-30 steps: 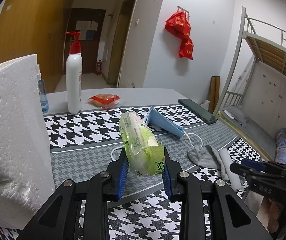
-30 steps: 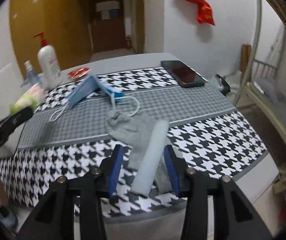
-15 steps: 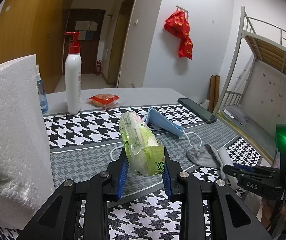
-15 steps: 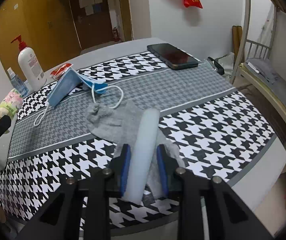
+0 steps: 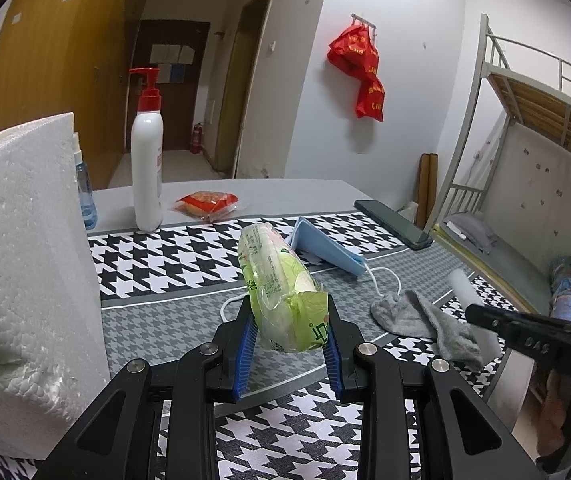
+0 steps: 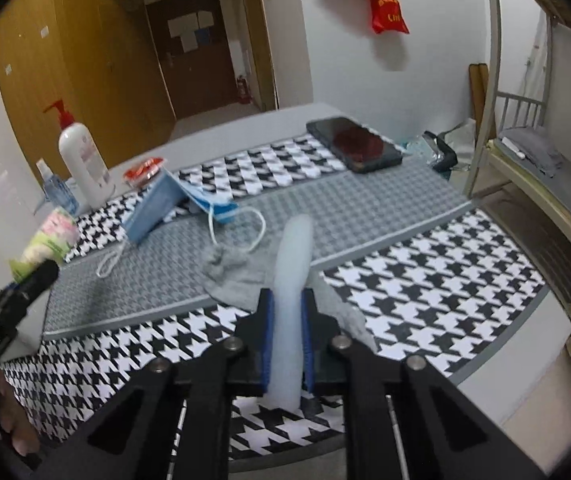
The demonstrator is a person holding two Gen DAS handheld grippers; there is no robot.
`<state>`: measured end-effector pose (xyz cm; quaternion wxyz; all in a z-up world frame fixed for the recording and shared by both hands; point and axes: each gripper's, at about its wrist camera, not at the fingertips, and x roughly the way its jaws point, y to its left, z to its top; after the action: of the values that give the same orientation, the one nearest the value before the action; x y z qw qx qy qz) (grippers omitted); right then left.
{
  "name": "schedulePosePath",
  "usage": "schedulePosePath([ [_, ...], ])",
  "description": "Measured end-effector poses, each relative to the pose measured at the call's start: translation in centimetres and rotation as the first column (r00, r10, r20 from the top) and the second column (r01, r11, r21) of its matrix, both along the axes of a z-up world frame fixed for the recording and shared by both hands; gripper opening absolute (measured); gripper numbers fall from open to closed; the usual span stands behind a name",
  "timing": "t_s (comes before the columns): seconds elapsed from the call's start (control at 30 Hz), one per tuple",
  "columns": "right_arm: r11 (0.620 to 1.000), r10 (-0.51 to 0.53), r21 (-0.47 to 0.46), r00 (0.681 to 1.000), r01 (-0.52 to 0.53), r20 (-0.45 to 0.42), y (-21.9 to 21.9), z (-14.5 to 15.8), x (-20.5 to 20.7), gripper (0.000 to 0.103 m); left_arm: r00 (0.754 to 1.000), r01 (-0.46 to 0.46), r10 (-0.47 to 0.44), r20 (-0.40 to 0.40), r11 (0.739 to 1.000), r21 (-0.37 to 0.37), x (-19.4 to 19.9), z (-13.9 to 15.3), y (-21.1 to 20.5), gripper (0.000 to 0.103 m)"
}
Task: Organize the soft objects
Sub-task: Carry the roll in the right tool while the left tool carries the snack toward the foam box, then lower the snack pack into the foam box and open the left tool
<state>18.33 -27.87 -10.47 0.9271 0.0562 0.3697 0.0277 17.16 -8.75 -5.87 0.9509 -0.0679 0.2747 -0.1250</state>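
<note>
My left gripper (image 5: 288,334) is shut on a green tissue pack (image 5: 279,288) and holds it above the houndstooth cloth. My right gripper (image 6: 287,330) is shut on a pale foam tube (image 6: 291,280) and lifts it off the table; the tube also shows at the right of the left wrist view (image 5: 461,286). A grey sock (image 6: 241,268) lies under the tube, also seen in the left wrist view (image 5: 421,316). A blue face mask (image 5: 325,250) lies behind, with white ear loops; it also shows in the right wrist view (image 6: 165,208).
A white foam block (image 5: 25,280) stands close at my left. A pump bottle (image 5: 147,160), a small spray bottle (image 5: 83,196) and a red snack packet (image 5: 207,202) sit at the back. A black phone (image 6: 353,144) lies at the far right. A bunk bed (image 5: 525,140) stands beyond the table edge.
My right gripper closed on the foam tube and raised it off the sock. My left gripper kept holding the tissue pack almost still.
</note>
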Motion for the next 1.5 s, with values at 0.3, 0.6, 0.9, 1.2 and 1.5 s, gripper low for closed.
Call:
schedulePosePath([
  [0.3,0.999,0.036,0.002,0.997,-0.036,0.069,1.1,1.7,-1.5,0.016,0.999,0.032,-0.032,0.042,0.999,0.005,-0.7,1.0,-0.3,0.032],
  [0.6,0.997,0.073,0.016,0.990,-0.076,0.124,1.7,3.1,-2.7,0.016,0.990,0.058,-0.060,0.131,0.998,0.014,-3.0,3.9,-0.4,0.032],
  [0.9,0.983,0.160,0.056,0.968,-0.174,0.192,3.6,5.8,-2.9,0.016,0.982,0.027,-0.032,0.187,0.999,0.027,-5.0,7.0,1.0,0.032],
  [1.2,0.959,0.243,0.075,0.929,-0.273,0.277,6.1,8.2,-2.8,0.016,0.964,-0.051,0.034,0.262,0.997,0.056,-5.8,9.7,3.1,0.032],
  [1.5,0.936,0.305,0.071,0.897,-0.344,0.319,8.5,9.7,-2.4,0.016,0.949,-0.130,0.103,0.297,0.989,0.071,-6.4,10.5,5.2,0.032],
])
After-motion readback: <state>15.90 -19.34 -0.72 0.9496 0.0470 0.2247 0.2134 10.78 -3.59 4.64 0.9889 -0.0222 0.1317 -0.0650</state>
